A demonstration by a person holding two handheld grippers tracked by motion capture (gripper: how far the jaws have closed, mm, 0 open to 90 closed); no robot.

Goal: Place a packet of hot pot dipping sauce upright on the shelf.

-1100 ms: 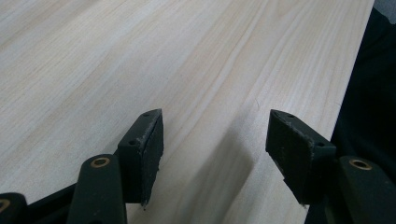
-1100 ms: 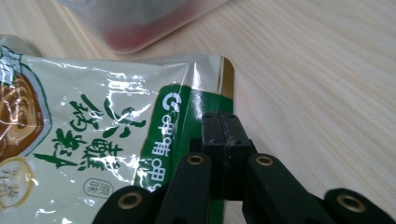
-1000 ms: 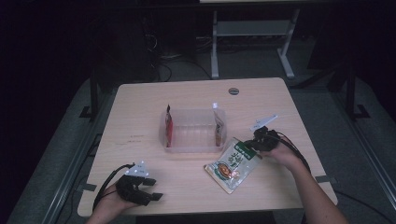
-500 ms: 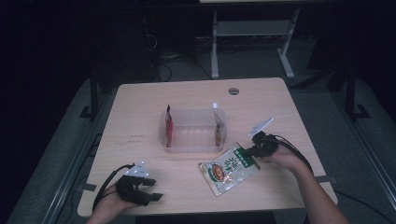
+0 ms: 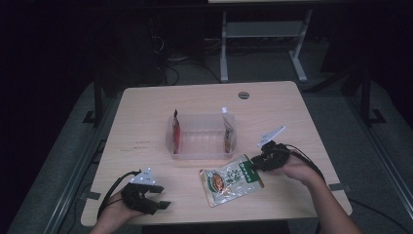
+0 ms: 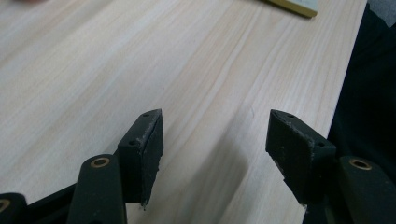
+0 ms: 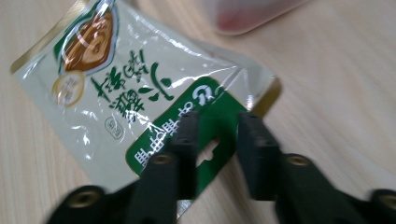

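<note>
Sliding toward the near edge and a little left since a second ago, the green-and-cream food pouch [image 5: 231, 179] now lies flat on the table [image 5: 146, 126], tilted, its green header end pointing to the right edge, and the right gripper [image 5: 256, 164] has travelled with it. Big picture first: the table is pale wood, and at its middle sits a clear plastic bin [image 5: 202, 136] with a red packet [image 5: 176, 134] upright at its left wall and another packet [image 5: 227, 132] at its right wall. Just nearer than the bin is the pouch. Over its header the right gripper's jaws have just been opening, and they now stand apart on either side of the hang hole, pads off the film. Down at the near left corner, the left gripper [image 5: 158, 196] rests with jaws spread wide over bare wood.
</note>
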